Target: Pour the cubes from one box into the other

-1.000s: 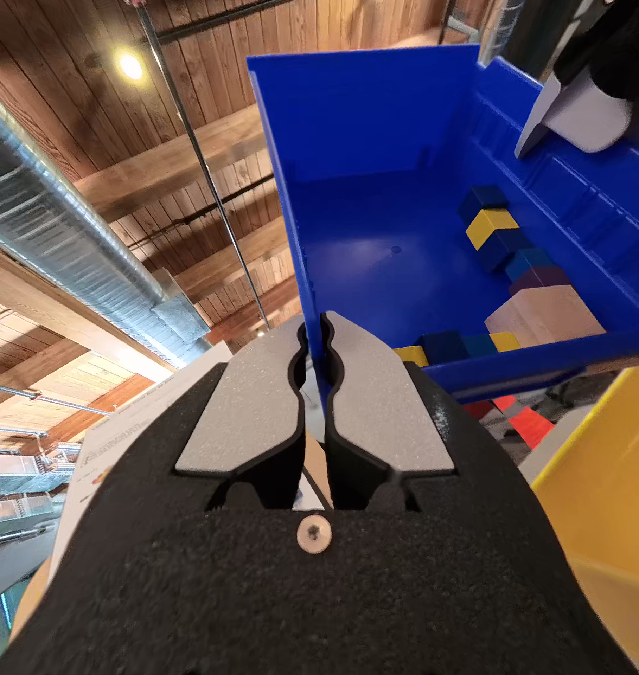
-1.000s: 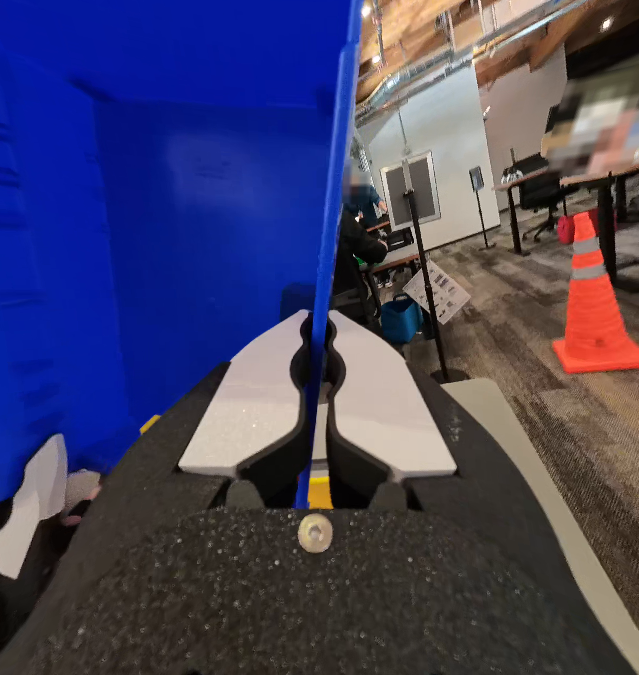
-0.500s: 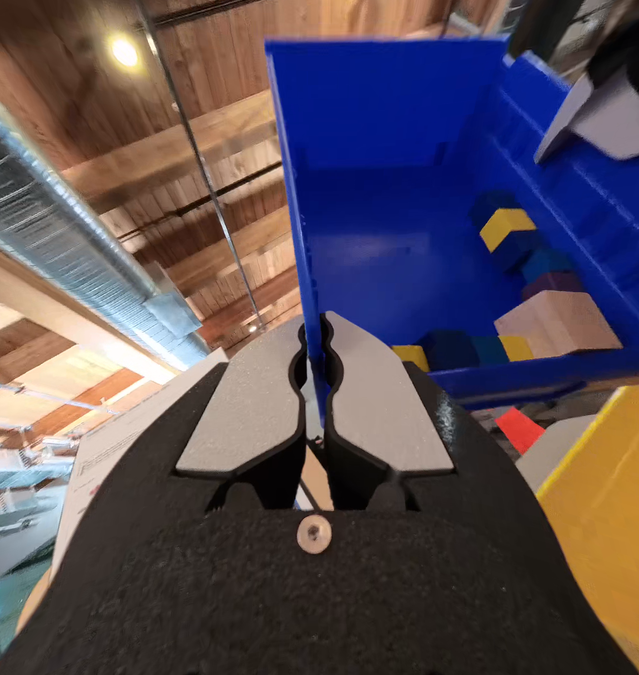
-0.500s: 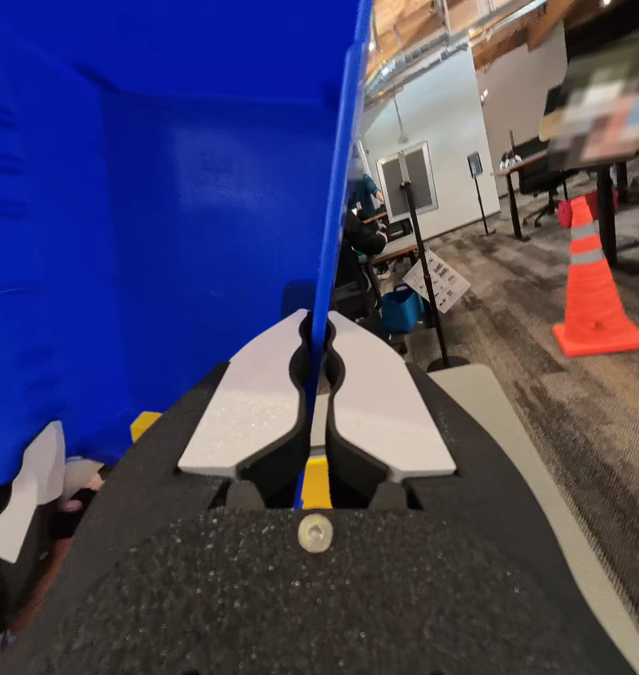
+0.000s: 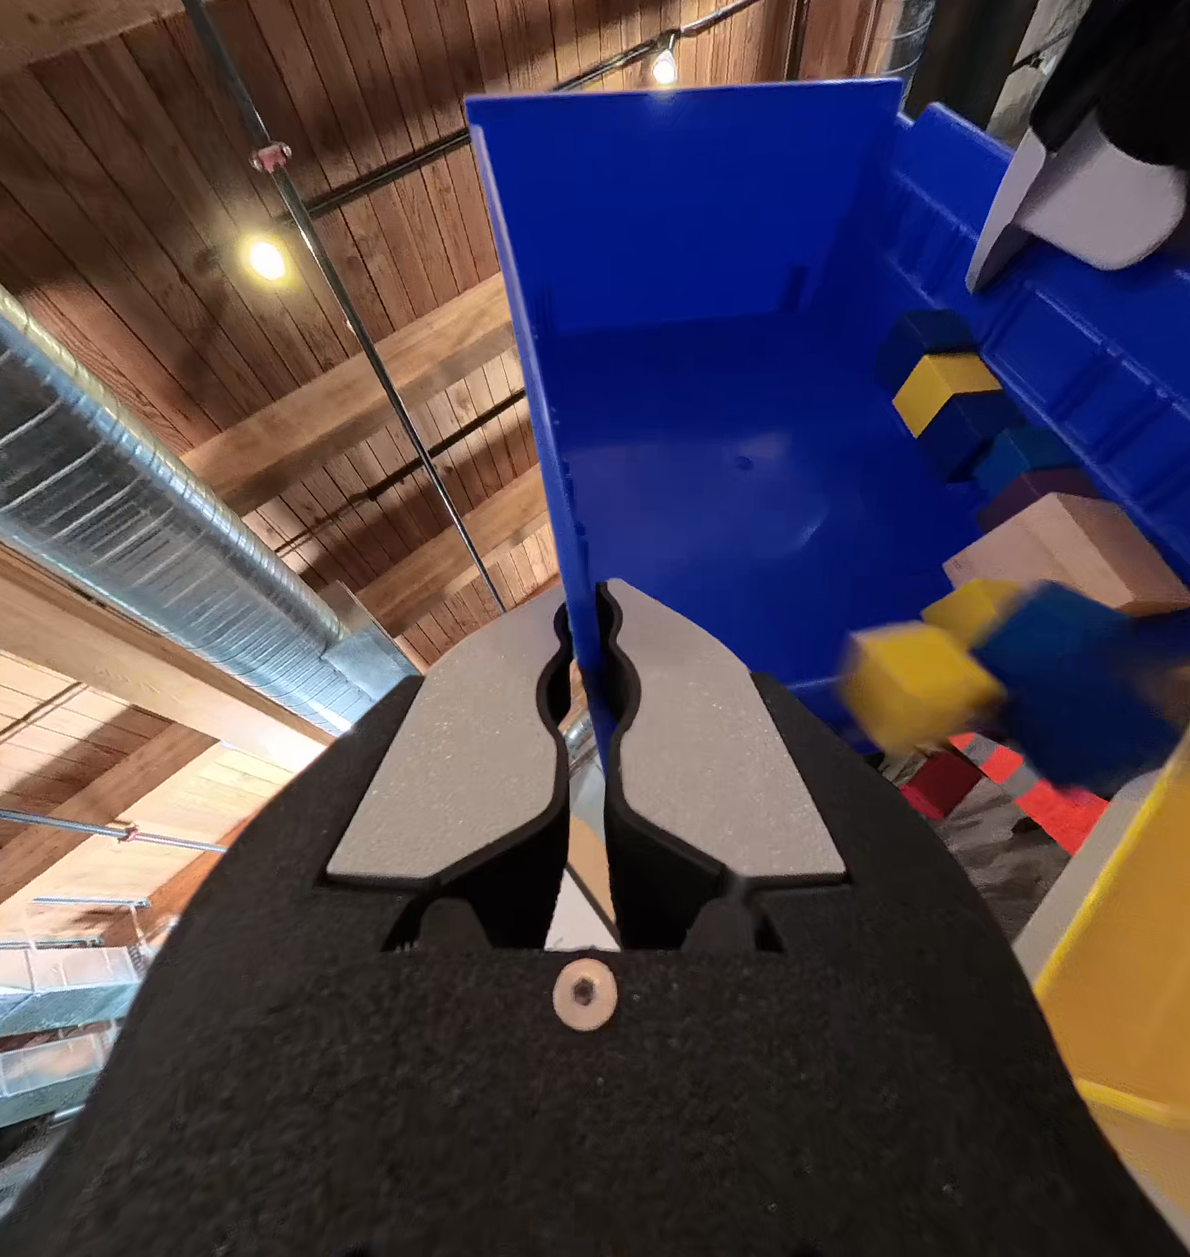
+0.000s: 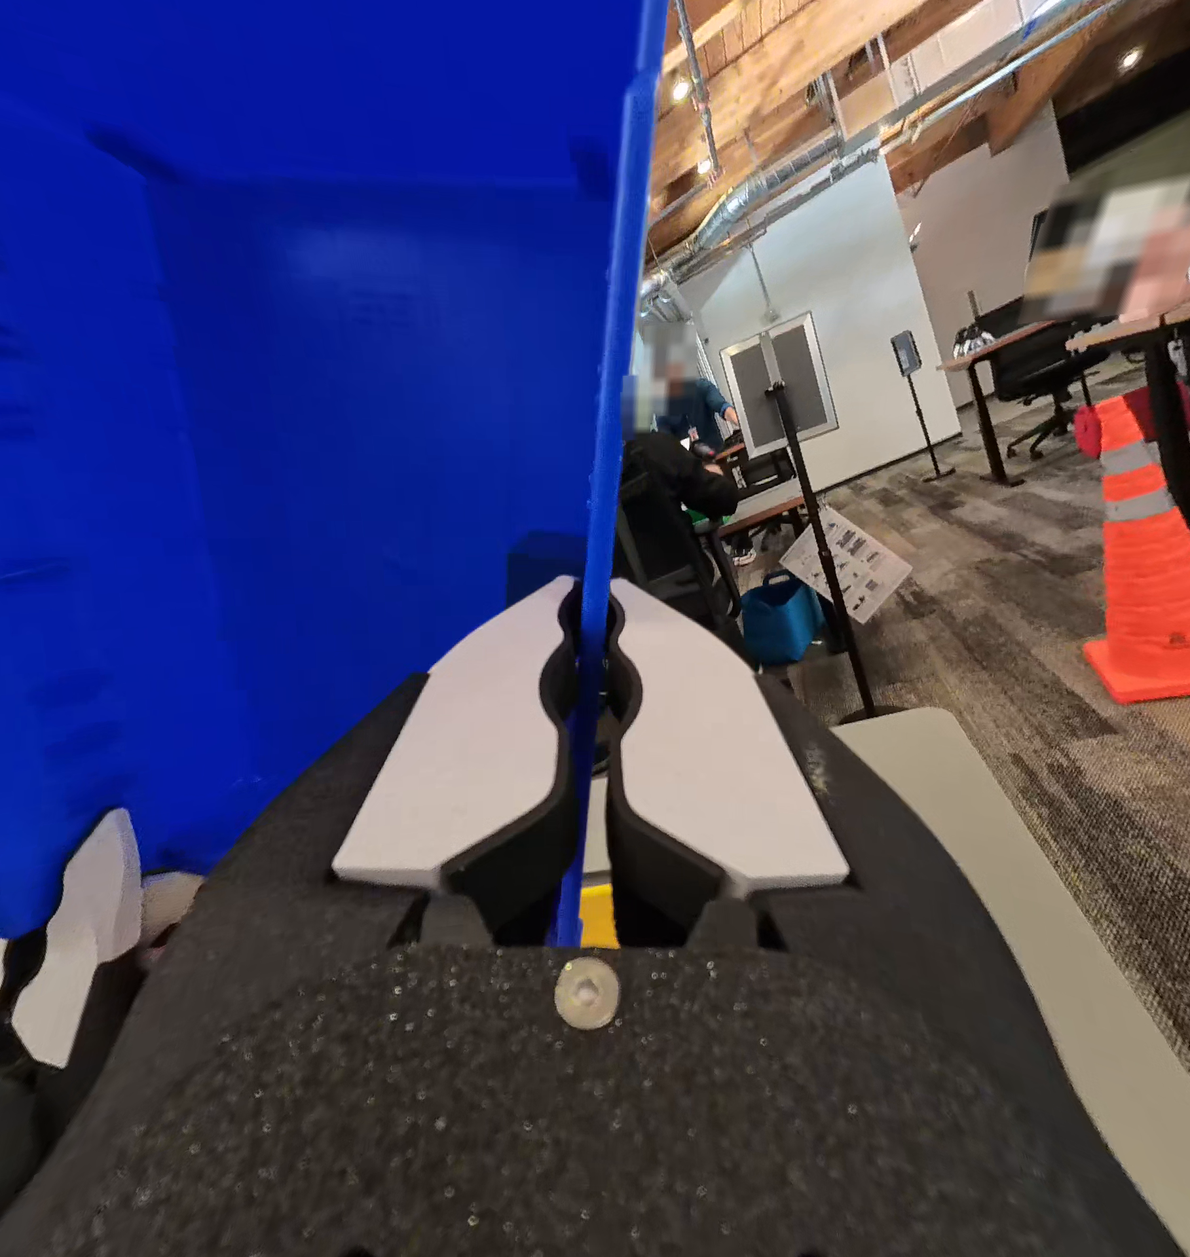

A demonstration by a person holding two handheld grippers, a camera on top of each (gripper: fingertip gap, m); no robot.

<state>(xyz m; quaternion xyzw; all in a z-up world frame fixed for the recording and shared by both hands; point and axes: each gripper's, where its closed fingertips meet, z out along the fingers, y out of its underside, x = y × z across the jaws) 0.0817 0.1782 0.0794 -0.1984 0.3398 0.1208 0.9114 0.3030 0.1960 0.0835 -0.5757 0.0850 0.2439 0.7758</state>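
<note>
**Blue box tipped between two grippers, cubes spilling toward the yellow box**

The left gripper point(image 5: 584, 602) is closed on the thin side wall of the blue box point(image 5: 701, 286); the wall stands upright between its two grey fingers point(image 5: 707, 748), which press it from both sides. The right gripper point(image 6: 588, 598) is closed in the same way on the opposite wall of the blue box point(image 6: 306, 381), and in the left wrist view it shows far off at the upper right, on the box rim point(image 5: 1082, 204).

The blue box is held up in the air and tilted, so that its open side faces the left wrist camera. The cubes point(image 5: 946, 394) lie in a row along its right wall, to the right of the left gripper and apart from it. In this row I count about six pieces: two dark blue, one yellow, one teal, one purple and one large pale wooden block point(image 5: 1068, 558). At the lower edge of the box, three more cubes are blurred: two yellow point(image 5: 918, 687) and one blue point(image 5: 1082, 694). A red cube point(image 5: 939, 782) shows below them.

The yellow box point(image 5: 1136, 939) is at the lower right, just under the blurred cubes.

No writing is legible on the boxes or the grippers. A sheet on a black stand point(image 6: 847, 564) carries print too small to read. One orange traffic cone point(image 6: 1150, 571) stands on the carpet.
</note>
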